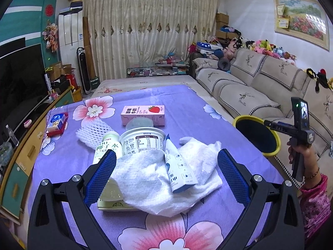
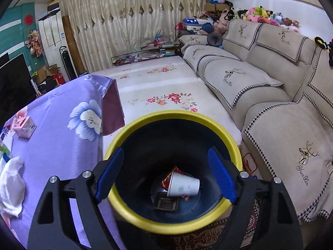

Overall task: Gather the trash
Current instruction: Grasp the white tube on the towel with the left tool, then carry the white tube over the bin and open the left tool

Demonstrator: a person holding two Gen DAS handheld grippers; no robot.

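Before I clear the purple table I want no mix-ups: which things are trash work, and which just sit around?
Job: white tissue, yogurt cup, strawberry milk carton, foam net, yellow-rimmed bin.
Lying about: sofa, plush toys, television.

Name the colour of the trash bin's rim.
Yellow rim on a dark bin, clearest in the right wrist view.

bin mouth (image 2: 172, 227): open, unobstructed | table (image 1: 187, 108) far half: clear beyond pink carton (image 1: 143, 115)
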